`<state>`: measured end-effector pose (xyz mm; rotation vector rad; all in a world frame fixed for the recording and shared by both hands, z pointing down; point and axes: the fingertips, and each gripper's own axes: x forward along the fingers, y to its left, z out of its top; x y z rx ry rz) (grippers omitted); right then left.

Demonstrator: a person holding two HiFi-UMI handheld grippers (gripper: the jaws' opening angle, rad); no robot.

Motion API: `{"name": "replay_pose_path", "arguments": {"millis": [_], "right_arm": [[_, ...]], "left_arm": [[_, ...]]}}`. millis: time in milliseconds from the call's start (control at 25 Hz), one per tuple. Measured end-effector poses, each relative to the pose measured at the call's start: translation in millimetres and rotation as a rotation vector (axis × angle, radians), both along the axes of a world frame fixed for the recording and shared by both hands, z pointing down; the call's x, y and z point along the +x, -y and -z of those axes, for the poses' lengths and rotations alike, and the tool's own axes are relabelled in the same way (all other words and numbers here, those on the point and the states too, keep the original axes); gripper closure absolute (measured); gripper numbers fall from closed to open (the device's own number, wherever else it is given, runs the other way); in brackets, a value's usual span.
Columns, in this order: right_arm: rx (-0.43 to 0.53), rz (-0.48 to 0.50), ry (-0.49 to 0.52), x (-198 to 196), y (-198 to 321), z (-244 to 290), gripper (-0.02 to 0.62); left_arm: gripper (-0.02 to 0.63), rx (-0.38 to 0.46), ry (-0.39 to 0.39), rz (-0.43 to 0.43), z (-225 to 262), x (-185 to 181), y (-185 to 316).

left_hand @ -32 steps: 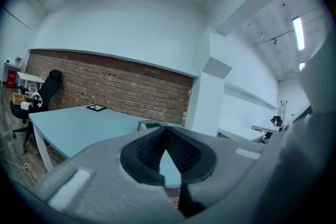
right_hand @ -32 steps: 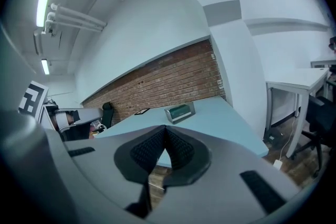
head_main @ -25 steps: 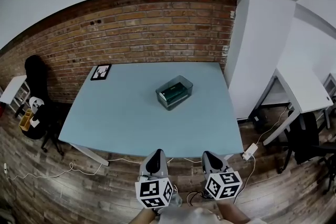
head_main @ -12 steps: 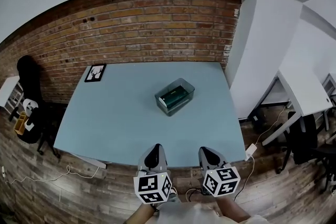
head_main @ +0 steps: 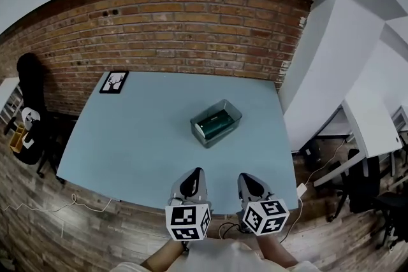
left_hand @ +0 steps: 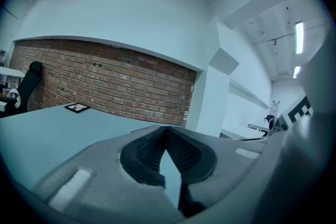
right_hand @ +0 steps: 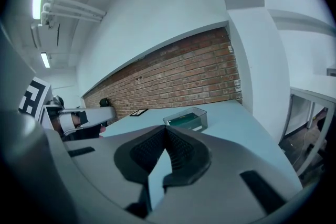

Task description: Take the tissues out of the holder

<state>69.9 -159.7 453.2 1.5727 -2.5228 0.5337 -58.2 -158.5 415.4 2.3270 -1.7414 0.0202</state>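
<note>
Tabletop: holder well beyond left claw, right claw

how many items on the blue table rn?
2. The clear holder with the tissues stands slightly right of the centre of the table; a framed picture lies at its far left corner. Nothing looks hidden.

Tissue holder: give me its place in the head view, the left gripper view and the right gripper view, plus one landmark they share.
Head view: the tissue holder stands on the table, right of its middle.
Left gripper view: it cannot be made out.
Right gripper view: the tissue holder sits near the picture's centre, slightly right.
Shared landmark: the framed picture at the table's far left corner, before the brick wall.
</note>
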Motion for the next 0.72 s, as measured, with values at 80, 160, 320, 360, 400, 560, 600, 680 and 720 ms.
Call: {"name": "replay_pose_path", "arguments": {"millis": [80,160,320,360,400,560,600,680,720], "right_arm": [[-0.001,0.002,0.009,1,11,2,0.591],[0.002,0.004,0.021,2,21,5,0.591],[-0.011,0.029,0.056,6,34,4,0.591],[-0.014,0.042,0.061,6,37,4,0.591],[-0.014,0.058,0.062,6,42,5,0.591],[-0.005,0.160,0.037,-3,58,11,0.589],[-0.004,0.185,0.040,-6,59,11,0.589],[-0.002,0.216,0.057,-9,65,13,0.589],[0.000,0.227,0.060,-9,69,13,0.589]], "left_arm": [[0.598,0.005,0.000,-0.006,2,2,12],[0.598,0.009,-0.004,-0.002,4,4,22],[0.598,-0.014,-0.017,0.025,-2,8,35],[0.598,-0.021,-0.018,0.034,-3,9,38],[0.598,-0.027,-0.019,0.043,-3,10,42],[0.598,-0.029,-0.030,0.078,3,13,52],[0.598,-0.031,-0.029,0.085,3,12,53],[0.598,-0.036,-0.030,0.102,1,12,57],[0.598,-0.039,-0.031,0.110,-1,12,58]]}}
